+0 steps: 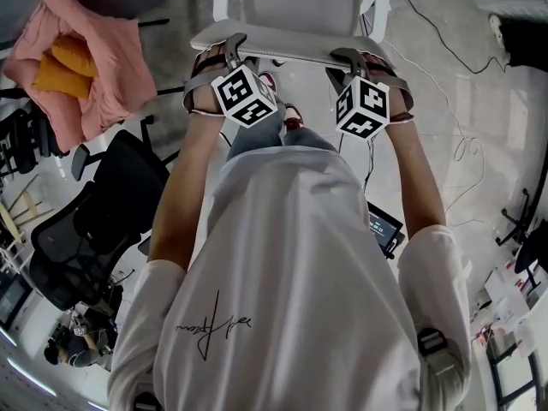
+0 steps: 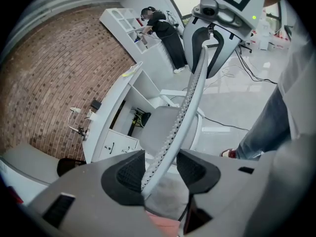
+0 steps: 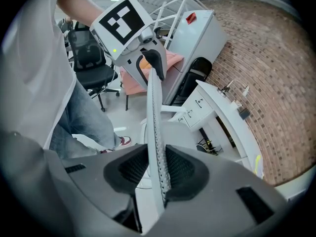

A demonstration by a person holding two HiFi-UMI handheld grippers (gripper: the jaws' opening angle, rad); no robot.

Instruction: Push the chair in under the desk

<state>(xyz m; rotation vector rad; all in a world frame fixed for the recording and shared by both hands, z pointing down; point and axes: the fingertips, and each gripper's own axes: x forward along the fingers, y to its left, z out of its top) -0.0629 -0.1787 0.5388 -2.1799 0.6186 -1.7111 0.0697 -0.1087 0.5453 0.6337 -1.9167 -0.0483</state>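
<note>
Here the left gripper (image 1: 221, 50) and right gripper (image 1: 360, 58) each pinch the top rim of the chair (image 1: 291, 7), one near each corner, probably to steer it straight toward the desk (image 2: 111, 105) ahead, not yet tucked under.

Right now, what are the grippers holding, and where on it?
Both hold the white chair: the left gripper and right gripper each clamp the top edge of its backrest, one near each end.
</note>
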